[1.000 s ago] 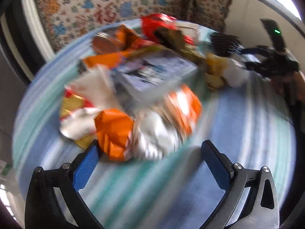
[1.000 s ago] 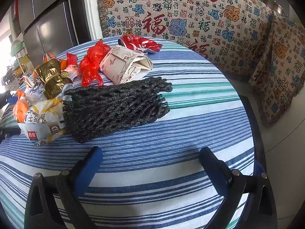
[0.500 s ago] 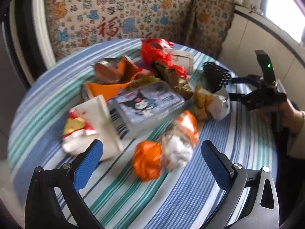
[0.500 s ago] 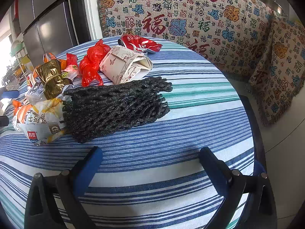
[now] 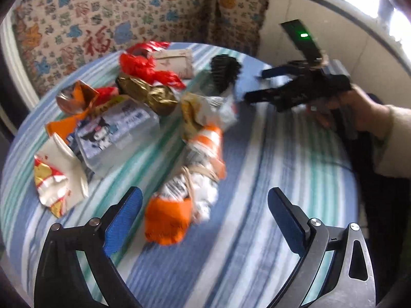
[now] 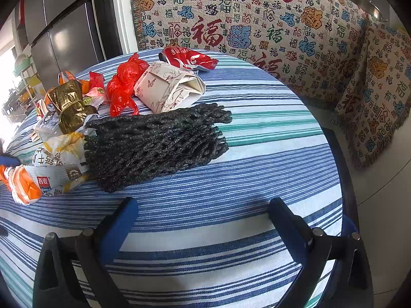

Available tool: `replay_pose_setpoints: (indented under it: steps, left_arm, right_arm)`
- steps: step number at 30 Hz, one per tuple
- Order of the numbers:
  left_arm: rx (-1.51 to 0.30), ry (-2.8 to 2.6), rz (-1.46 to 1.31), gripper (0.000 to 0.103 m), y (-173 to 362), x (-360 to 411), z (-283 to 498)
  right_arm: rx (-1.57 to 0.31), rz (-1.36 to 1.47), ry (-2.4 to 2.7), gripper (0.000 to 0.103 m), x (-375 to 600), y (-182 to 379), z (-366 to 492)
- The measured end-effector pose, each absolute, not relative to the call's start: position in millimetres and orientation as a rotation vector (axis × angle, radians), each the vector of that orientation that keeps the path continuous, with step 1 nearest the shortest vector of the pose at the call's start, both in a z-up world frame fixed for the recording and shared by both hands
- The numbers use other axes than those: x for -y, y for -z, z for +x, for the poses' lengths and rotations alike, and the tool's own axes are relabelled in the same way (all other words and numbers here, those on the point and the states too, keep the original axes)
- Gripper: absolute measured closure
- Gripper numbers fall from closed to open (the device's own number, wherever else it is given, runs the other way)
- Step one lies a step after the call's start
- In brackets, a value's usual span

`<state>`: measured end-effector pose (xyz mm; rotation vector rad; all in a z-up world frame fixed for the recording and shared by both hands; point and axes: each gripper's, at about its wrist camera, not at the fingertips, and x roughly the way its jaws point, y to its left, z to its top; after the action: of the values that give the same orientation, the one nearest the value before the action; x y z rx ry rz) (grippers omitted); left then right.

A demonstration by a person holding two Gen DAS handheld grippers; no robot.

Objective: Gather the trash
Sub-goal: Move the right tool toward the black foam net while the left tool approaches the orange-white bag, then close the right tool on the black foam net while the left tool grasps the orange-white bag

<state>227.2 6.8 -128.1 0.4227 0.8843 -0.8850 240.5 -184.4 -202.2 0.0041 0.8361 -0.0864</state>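
Currently: left tool [image 5: 204, 215] spread wide, nearing orange wrapper [image 5: 168, 222] near surface [image 5: 257, 256] edge; right tool [image 6: 203, 220] likewise spread, idle; next, close on wrapper.

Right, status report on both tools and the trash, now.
Left tool open, nothing held, orange-and-white wrapper just ahead. Right tool open, empty, facing black foam net. Trash all on striped tablecloth; nothing blocking.

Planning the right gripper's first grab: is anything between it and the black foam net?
Nothing visible. The right gripper is open, and only bare striped tablecloth lies between its fingers and the foam net. The other wrappers sit beside and behind the net.
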Motion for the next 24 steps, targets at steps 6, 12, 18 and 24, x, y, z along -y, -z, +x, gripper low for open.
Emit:
replay_pose_setpoints:
  steps: [6, 12, 18, 24]
  left_arm:
    - [-0.913, 0.818, 0.332, 0.056, 144, -1, 241]
    - [-0.926, 0.547, 0.072, 0.071, 140, -36, 224]
    - [-0.891, 0.262, -0.08, 0.068, 141, -61, 216]
    - [-0.892, 0.216, -0.092, 0.036, 144, -70, 219]
  right_arm:
    - [-0.835, 0.01, 0.085, 0.0, 187, 202, 240]
    - [-0.804, 0.056, 0.054, 0.0, 191, 198, 232]
    - [-0.715, 0.139, -0.002, 0.0, 168, 170, 235]
    - [-0.786, 0.059, 0.068, 0.001, 163, 178, 268]
